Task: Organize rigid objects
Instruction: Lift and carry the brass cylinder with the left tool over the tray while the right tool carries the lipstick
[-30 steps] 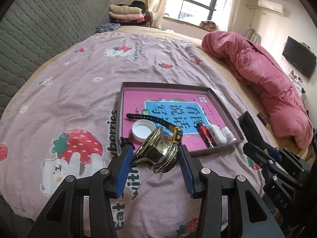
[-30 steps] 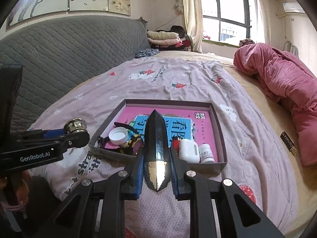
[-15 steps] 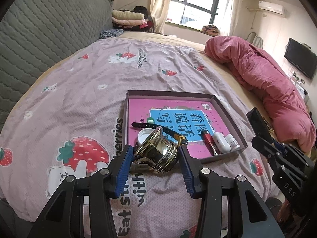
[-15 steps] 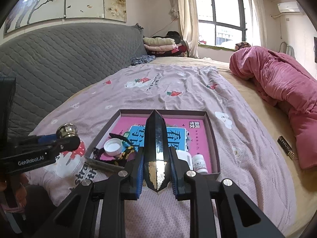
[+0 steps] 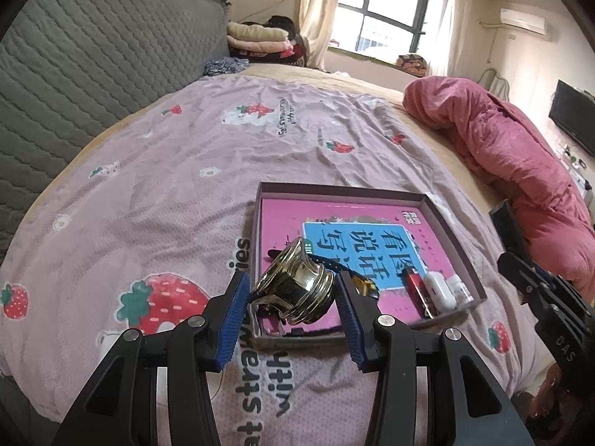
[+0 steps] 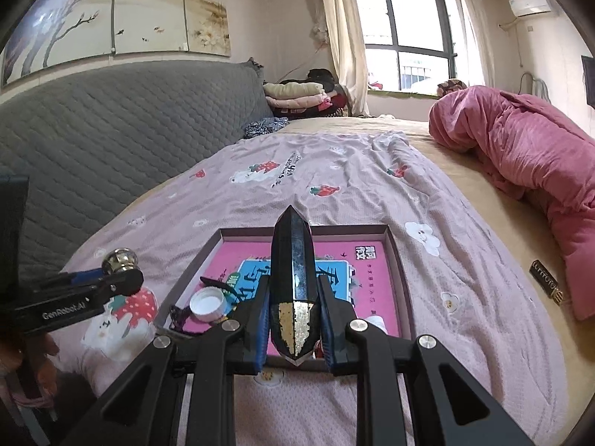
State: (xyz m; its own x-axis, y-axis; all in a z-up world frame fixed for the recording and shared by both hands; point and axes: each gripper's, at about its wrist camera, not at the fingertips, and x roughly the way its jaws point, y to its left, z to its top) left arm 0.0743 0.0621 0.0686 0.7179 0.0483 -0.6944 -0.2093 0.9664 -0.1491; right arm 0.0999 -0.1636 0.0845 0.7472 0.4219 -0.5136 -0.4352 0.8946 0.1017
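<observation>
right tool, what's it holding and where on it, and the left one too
The right tool grips a black pointed case by its blunt near end. The left tool clamps a brass knob across its sides.

I see bright daylight coming in from the window (image 6: 405, 33), which glares white. The bed (image 5: 148, 186) is evenly lit with soft shadows. Both pictures are sharp, curved, and black in the corners.

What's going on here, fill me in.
A person is tidying small objects into a shallow tray on the bed. The left gripper holds a brass knob above the tray's near corner. The right gripper is clamped on a dark faceted case. Neither has been set down yet.
</observation>
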